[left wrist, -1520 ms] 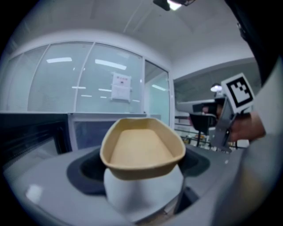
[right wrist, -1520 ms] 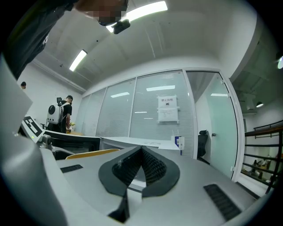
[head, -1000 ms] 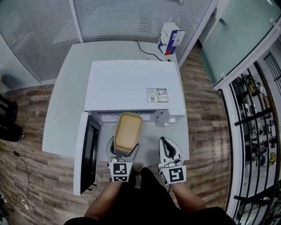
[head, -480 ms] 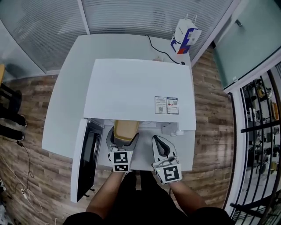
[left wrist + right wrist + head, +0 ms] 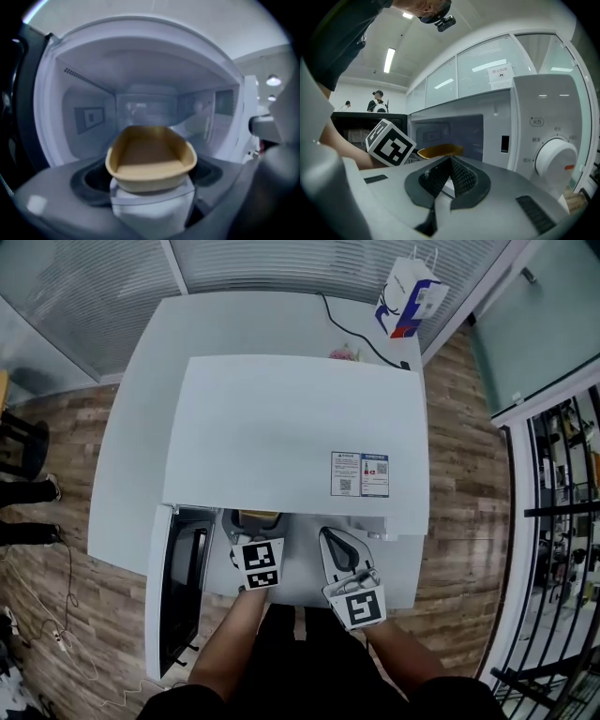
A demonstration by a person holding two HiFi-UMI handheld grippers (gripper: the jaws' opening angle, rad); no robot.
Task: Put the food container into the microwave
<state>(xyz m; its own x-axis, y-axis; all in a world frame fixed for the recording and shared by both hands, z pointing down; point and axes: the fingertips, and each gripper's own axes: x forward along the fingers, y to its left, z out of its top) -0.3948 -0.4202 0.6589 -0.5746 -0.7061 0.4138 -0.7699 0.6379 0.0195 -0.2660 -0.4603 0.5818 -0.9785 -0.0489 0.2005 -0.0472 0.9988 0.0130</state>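
The tan food container is held by its near end in my left gripper, which is shut on it. It sits level inside the mouth of the white microwave, whose door hangs open to the left. In the head view only a sliver of the container shows under the microwave's top edge, beyond my left gripper. The container also appears inside the cavity in the right gripper view. My right gripper stays shut and empty in front of the control panel, its tips touching.
The microwave stands on a white table. A paper bag and a black cable lie at the table's far right. The control dial is right of the cavity. A person's feet stand on the wood floor at left.
My left gripper has carried the container forward from in front of the microwave into its cavity, so most of it is now hidden under the top. The right gripper moved slightly forward.
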